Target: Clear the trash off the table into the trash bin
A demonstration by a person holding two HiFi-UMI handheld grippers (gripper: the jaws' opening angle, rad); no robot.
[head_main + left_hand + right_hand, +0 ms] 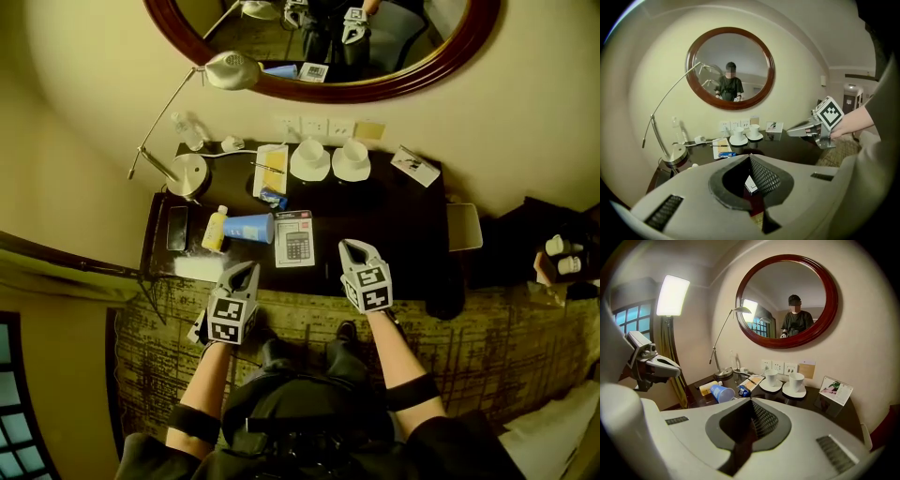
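On the dark table [394, 220] a blue paper cup [251, 228] lies on its side next to a small yellow bottle [216, 229]. A blue wrapper [272, 198] rests by a notepad [270, 170], and a white crumpled sheet [200, 269] lies at the front left edge. My left gripper [248, 269] hovers at the front edge just below the cup, shut and empty. The right gripper [352, 246] is beside the calculator [293, 238], also shut and empty. The right gripper view shows the cup [721, 393], the wrapper [744, 391] and the left gripper [677, 367].
Two white cups on saucers [330, 159] stand at the back, with a desk lamp [187, 173], a plastic bottle [187, 131], a phone [176, 228] and a picture card [415, 166]. An oval mirror [375, 89] hangs above. Patterned carpet [497, 347] lies in front.
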